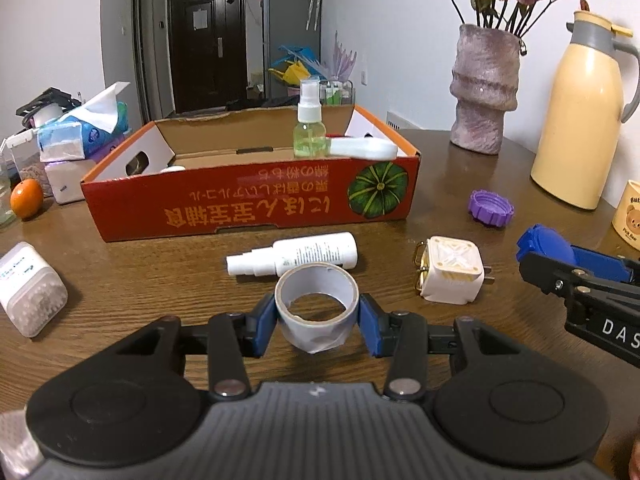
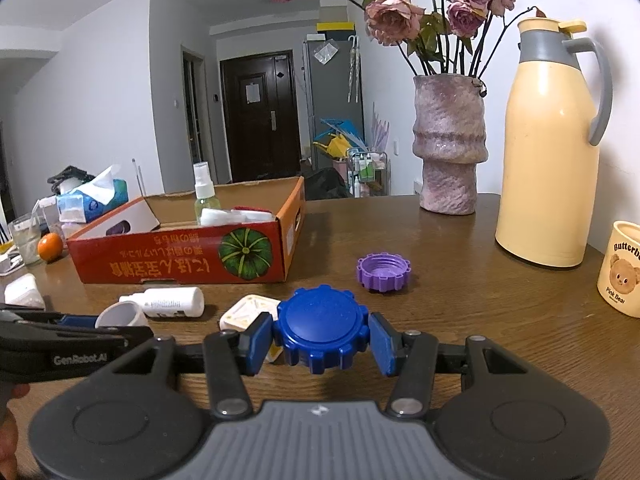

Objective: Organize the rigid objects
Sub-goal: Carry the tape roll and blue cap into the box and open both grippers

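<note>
My left gripper (image 1: 318, 322) is shut on a white tape roll (image 1: 316, 308), held just above the brown table. My right gripper (image 2: 321, 338) is shut on a blue ridged cap (image 2: 321, 326); it also shows at the right of the left wrist view (image 1: 546, 246). The red cardboard box (image 1: 256, 200) stands ahead, open, with a green spray bottle (image 1: 309, 126) and white items inside. On the table in front of it lie a white spray bottle (image 1: 296, 258), a white square plug (image 1: 450, 276) and a purple cap (image 1: 491, 208).
A purple vase (image 2: 450, 148) with dried roses, a cream thermos (image 2: 550, 148) and a bear mug (image 2: 620, 268) stand at the right. A tissue pack (image 1: 84, 128), an orange (image 1: 26, 198) and a cotton-swab box (image 1: 30, 290) are at the left.
</note>
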### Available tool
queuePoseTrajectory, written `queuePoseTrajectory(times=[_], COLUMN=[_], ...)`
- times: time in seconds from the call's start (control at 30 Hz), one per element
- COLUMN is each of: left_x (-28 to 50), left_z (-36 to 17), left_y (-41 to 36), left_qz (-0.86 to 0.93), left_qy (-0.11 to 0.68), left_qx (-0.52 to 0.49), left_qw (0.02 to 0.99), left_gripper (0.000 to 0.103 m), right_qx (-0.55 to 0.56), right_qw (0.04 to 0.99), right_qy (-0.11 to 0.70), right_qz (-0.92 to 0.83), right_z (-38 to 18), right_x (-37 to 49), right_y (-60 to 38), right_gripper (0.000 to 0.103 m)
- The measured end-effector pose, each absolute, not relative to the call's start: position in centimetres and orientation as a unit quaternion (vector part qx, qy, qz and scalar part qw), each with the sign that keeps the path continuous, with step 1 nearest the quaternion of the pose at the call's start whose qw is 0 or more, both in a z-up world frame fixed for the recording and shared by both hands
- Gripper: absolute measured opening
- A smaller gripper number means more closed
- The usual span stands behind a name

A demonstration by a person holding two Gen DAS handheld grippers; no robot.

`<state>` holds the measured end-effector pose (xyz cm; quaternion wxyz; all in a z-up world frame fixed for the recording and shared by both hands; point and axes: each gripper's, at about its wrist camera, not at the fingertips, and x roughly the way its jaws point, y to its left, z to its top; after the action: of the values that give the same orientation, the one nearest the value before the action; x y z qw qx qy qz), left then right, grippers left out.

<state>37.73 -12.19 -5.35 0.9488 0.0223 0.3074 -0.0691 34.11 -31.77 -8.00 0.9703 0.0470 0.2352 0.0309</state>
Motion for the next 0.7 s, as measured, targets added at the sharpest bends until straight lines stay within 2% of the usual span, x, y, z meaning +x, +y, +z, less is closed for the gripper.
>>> queuePoseTrajectory(times=[0.7], left_x=[36.4], left_z=[-0.5], left_y=[-7.3], left_qz=[-0.055], left_qy=[0.247], left_qx=[-0.02], left_qw=[0.967], left_gripper=[0.045], right_qx=[0.076], right_qw=[0.974], right_qy=[0.203], right_qz=[0.069], right_z=[-6.2], right_x=[34.0], right_y=[-27.7], right_gripper=[0.051])
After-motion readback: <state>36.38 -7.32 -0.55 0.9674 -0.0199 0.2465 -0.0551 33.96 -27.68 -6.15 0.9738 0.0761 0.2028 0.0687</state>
